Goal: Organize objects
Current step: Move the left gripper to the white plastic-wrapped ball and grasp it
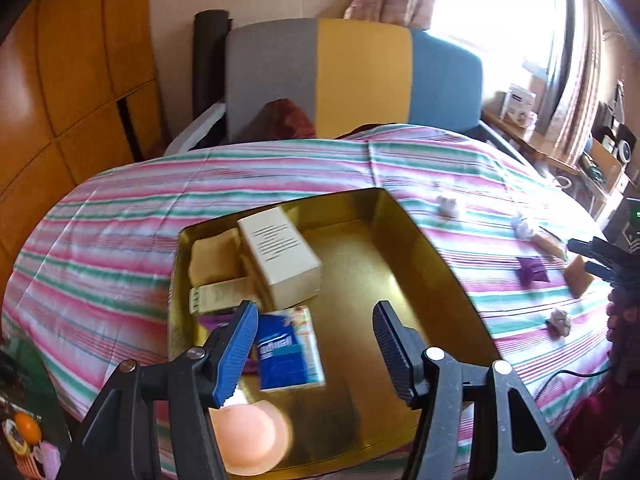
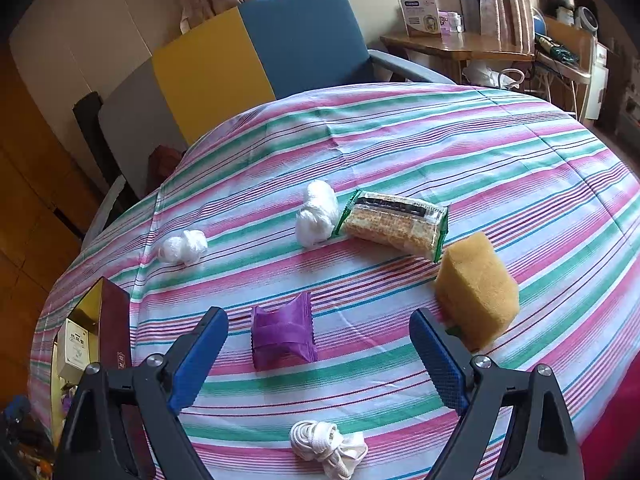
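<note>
An open gold box [image 1: 416,236] sits on the striped tablecloth. It holds a cream carton [image 1: 280,256], a yellow pad [image 1: 214,258], a green-edged carton [image 1: 216,294], a blue packet [image 1: 288,350] and a blurred peach round thing [image 1: 250,436]. My left gripper [image 1: 316,312] hangs open above the box with nothing between its pads. My right gripper [image 2: 318,316] stands open just over a purple packet [image 2: 284,334], not touching it. Around it lie a cracker packet [image 2: 394,222], a yellow sponge [image 2: 476,288], two white crumpled wads [image 2: 318,212] [image 2: 184,246] and a white cord bundle [image 2: 328,446].
The box's dark red outer wall [image 2: 116,320] shows at the left in the right wrist view. A grey, yellow and blue chair [image 1: 360,76] stands behind the table. A wooden side table [image 2: 460,46] with cartons is at the far right, and wooden cabinets [image 1: 60,80] at the left.
</note>
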Tool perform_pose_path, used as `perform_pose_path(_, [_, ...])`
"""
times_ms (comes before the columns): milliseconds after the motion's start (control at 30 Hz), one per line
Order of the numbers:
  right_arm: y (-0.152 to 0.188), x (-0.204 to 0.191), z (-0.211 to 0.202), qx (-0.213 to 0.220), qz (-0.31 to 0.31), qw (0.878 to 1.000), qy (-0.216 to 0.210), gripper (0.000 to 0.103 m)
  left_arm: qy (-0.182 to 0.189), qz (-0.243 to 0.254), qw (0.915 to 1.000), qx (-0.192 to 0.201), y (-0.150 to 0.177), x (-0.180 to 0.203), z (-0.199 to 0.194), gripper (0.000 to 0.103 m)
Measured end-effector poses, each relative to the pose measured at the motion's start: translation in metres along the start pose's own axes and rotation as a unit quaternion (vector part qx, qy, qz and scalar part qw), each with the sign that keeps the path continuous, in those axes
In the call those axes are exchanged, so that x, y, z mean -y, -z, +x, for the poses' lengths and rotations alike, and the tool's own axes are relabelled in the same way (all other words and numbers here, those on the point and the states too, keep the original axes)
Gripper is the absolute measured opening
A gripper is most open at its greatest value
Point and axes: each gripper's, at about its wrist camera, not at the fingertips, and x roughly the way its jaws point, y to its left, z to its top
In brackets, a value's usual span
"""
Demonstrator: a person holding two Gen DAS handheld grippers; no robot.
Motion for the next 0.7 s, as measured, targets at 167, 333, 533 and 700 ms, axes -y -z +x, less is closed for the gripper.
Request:
perform_pose_path(167, [-0.002,0.003,-0.001,0.001,0.009,1.000,-0.010,0.094,0.023,0.024,0.9994,-0.004,-0.011,0.022,0.001,0.061])
perform_pose_path(333, [-0.003,0.010,-0.002,0.001,0.030,0.999,-0.015,0.095,0.063,0.042,0.9967,-0.029,-0.025,0.047,0.011,0.061])
perform_pose_path(533, [-0.004,0.016,-0.004,0.002,0.053,0.998,-0.031,0.095,0.130,0.044,0.9887,-0.060,-0.057,0.084,0.033,0.057])
perform_pose_path(700, [-0.004,0.014,-0.005,0.000,0.054,0.998,-0.042,0.095,0.143,0.059,0.9842,-0.087,-0.087,0.123,0.073,0.056])
